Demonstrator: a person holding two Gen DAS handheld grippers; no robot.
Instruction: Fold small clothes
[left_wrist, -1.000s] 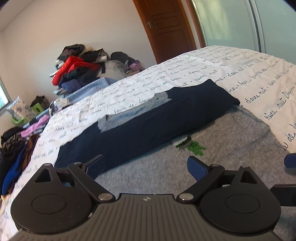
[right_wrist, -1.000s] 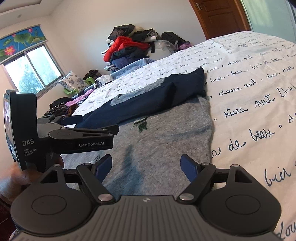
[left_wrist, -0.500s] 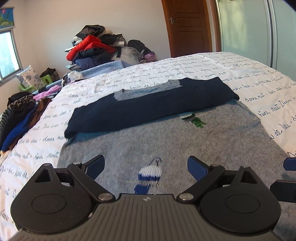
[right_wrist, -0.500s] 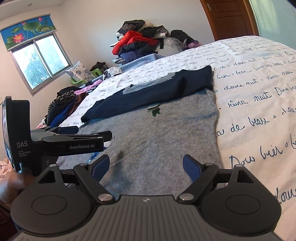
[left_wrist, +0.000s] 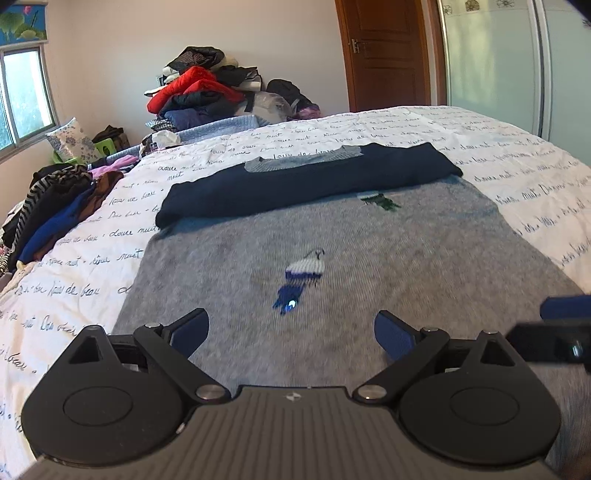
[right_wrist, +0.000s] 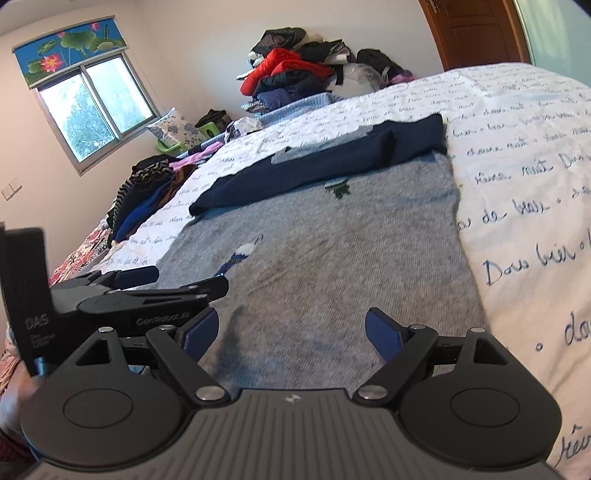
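A grey sweater (left_wrist: 369, 266) lies flat on the bed, its navy sleeves (left_wrist: 306, 181) folded across the chest near the collar. A blue-and-white bird motif (left_wrist: 303, 273) and a small green motif (left_wrist: 380, 201) show on the front. My left gripper (left_wrist: 291, 328) hovers open over the sweater's near part, nothing between its fingers. My right gripper (right_wrist: 291, 328) is open too, empty, over the sweater's (right_wrist: 332, 258) near right part. In the right wrist view the left gripper (right_wrist: 183, 280) sits to the left, by the sweater's left edge. A blue fingertip (left_wrist: 561, 308) of the right gripper shows at the left wrist view's right edge.
The white bedspread (left_wrist: 517, 155) with blue script runs around the sweater. Heaps of clothes lie along the bed's left side (left_wrist: 55, 206) and at its far end (left_wrist: 199, 96). A window (right_wrist: 92, 107) is on the left wall, a wooden door (left_wrist: 384, 55) beyond the bed.
Both grippers have drawn back toward the sweater's near part. The left one has moved farther and rolled level, so the bird motif now shows ahead of it. Both stay open.
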